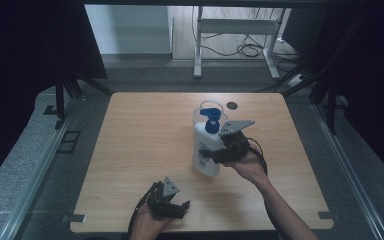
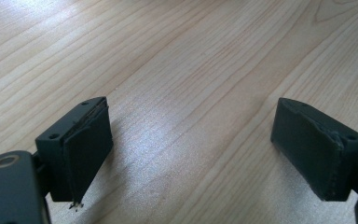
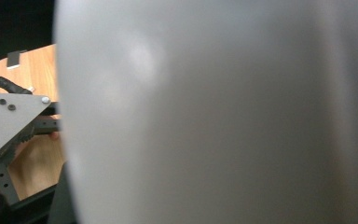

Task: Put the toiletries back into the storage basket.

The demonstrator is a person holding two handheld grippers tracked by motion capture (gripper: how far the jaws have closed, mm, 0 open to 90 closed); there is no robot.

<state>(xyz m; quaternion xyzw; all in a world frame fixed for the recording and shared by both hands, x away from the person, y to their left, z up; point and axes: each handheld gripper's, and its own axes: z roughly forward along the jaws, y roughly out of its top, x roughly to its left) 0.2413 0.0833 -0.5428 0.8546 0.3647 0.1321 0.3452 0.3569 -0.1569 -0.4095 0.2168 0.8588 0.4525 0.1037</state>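
Your right gripper (image 1: 215, 152) has its jaws closed on the body of the white pump bottle (image 1: 203, 150), which stands upright near the middle of the table (image 1: 140, 145), slightly right of centre. The bottle carries a blue pump head (image 1: 211, 119) on top; its wall is opaque, so you cannot tell what is inside. A thin clear ring sits around the pump, too faint to identify. In the right gripper view the bottle's pale wall (image 3: 214, 112) sits so close that it blurs and hides the jaws themselves. Your left gripper (image 1: 172, 207) rests low at the near table edge, well apart from the bottle, jaws spread wide over bare wood with nothing between the pads (image 2: 88, 154)
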